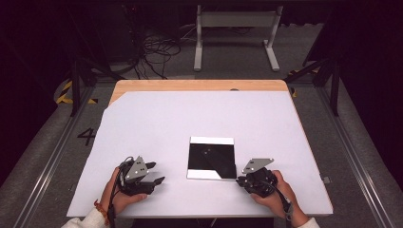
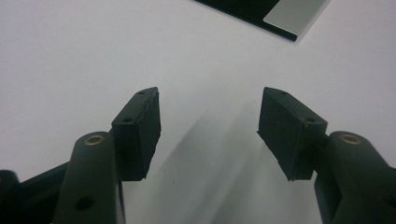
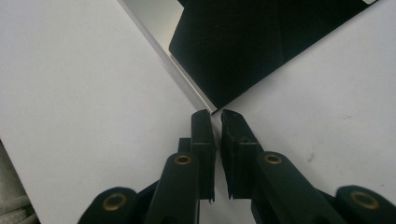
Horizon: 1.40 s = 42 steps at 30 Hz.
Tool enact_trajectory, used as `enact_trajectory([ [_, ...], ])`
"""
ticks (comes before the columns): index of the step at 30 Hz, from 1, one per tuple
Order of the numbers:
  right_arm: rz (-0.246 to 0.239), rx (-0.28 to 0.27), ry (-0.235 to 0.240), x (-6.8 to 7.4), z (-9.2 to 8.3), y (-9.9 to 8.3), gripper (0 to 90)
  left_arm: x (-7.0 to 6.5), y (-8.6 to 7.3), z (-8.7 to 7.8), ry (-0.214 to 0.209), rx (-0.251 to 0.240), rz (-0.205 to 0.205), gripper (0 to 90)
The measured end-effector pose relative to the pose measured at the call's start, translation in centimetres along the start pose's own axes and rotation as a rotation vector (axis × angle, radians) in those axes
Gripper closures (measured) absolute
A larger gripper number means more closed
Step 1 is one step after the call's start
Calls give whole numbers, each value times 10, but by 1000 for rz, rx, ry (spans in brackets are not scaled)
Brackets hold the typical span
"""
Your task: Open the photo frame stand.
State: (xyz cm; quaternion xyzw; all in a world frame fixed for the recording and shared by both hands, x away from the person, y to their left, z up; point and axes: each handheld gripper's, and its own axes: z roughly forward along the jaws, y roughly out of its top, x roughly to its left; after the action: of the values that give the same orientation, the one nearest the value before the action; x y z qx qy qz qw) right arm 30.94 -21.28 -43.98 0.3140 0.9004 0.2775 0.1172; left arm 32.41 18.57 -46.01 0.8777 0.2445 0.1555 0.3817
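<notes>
Black sheet (image 1: 212, 159), flat and square with a pale strip along its far and near edges, lies a little toward the person's side of the table (image 1: 157, 118), between the two tools and touching neither. It sits on the white covering with bare surface all around it, which leaves each edge and corner open to approach from either hand.

The left tool (image 1: 151, 173) rests near the table's front edge, to the left of the sheet and apart from it. In the left gripper view its jaws stand partly open, with nothing but white surface between them. They point toward the sheet's near left corner (image 2: 285, 21), probably to come at that side.

The right tool (image 1: 243, 179) rests just beside the sheet's near right corner. In the right gripper view its jaws are almost together, a thin gap between the pads (image 3: 204, 140), holding nothing, their tips stopping just short of the corner (image 3: 215, 108). That narrow gap aimed at the corner looks suited to pinching a thin edge.

Whether the sheet is card, glass or a folded piece is hard to tell. A faint diagonal line crosses the dark face, and it could be a fold or a reflection. The left gripper view cuts off most of the sheet. Whether the corner lifts off the table is not clear.
</notes>
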Motion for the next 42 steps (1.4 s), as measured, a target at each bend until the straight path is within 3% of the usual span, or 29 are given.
enact_trajectory([
  [3,-10,32,-5,1,1,5,843,-1,0,1,-3,3,3,395],
  [12,24,17,15,-3,3,5,843,-1,1,5,-8,5,-12,380],
  [23,81,-72,61,-10,3,2,791,-5,4,4,-19,-8,-7,371],
  [28,106,-139,114,-12,2,2,663,-6,5,4,-6,-11,-1,344],
  [32,149,-202,165,-16,2,5,587,-8,6,5,-5,-7,-1,334],
  [34,207,-221,181,-21,3,6,562,-9,7,6,0,-3,-5,332],
  [36,290,-246,253,-29,7,5,533,-9,7,6,3,0,-4,331],
  [39,364,-264,304,-36,12,5,510,-9,7,7,2,3,0,320],
  [42,381,-265,317,-37,16,8,482,-9,7,7,0,6,-1,310],
])
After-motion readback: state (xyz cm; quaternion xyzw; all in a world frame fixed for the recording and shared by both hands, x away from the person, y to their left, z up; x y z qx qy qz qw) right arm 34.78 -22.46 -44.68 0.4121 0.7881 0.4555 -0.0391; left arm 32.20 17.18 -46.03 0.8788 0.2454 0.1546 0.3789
